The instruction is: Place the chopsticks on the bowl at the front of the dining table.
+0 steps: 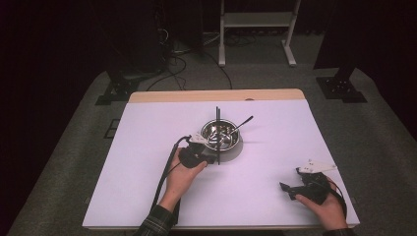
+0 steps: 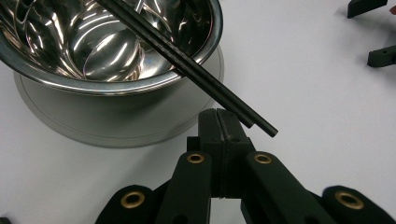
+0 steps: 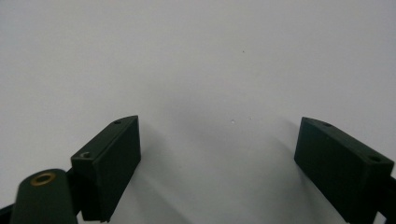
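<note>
The left gripper [image 2: 218, 116], jaws closed on nothing, sits just near the chopsticks [image 2: 187, 65] lying across the bowl [image 1: 221, 135] mid-desk. The right gripper [image 3: 217, 154] rests open at near right.

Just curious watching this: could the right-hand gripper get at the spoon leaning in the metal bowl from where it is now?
Probably yes. The right gripper has open jaws and bare table between it and the bowl. The spoon handle juts toward its side; the left gripper and chopsticks sit opposite.
</note>
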`<state>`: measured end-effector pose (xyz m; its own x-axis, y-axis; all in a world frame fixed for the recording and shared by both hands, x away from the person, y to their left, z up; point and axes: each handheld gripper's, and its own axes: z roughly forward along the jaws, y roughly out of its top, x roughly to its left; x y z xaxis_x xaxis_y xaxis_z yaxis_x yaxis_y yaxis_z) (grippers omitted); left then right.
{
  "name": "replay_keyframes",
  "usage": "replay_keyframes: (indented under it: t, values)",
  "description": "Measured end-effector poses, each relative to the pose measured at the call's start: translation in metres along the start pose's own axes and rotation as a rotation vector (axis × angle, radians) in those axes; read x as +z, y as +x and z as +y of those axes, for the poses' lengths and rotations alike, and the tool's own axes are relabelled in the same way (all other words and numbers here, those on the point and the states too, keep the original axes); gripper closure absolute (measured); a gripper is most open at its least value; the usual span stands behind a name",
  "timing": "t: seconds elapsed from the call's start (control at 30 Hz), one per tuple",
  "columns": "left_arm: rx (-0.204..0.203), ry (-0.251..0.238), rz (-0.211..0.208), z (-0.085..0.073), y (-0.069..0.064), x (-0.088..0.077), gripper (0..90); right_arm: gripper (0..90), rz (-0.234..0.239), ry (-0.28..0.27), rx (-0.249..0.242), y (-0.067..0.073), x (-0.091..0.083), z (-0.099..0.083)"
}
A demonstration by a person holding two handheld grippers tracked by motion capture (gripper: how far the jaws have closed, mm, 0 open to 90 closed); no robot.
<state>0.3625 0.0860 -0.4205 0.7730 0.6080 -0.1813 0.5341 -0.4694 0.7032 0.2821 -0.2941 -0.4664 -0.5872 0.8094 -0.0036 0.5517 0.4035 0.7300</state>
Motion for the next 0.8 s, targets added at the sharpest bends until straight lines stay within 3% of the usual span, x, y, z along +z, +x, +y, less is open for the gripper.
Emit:
replay_keyframes:
  t: [0.3, 0.8]
  values:
    - [0.007, 0.005, 0.007, 0.0, -0.002, 0.0, 90.0, 12.7, 0.0, 0.0, 0.001, 0.0, 0.0, 0.0]
    - [0.04, 0.012, 0.0, -0.014, -0.014, -0.026, 90.0, 12.7, 0.0, -0.001, -0.001, 0.0, 0.0, 0.0]
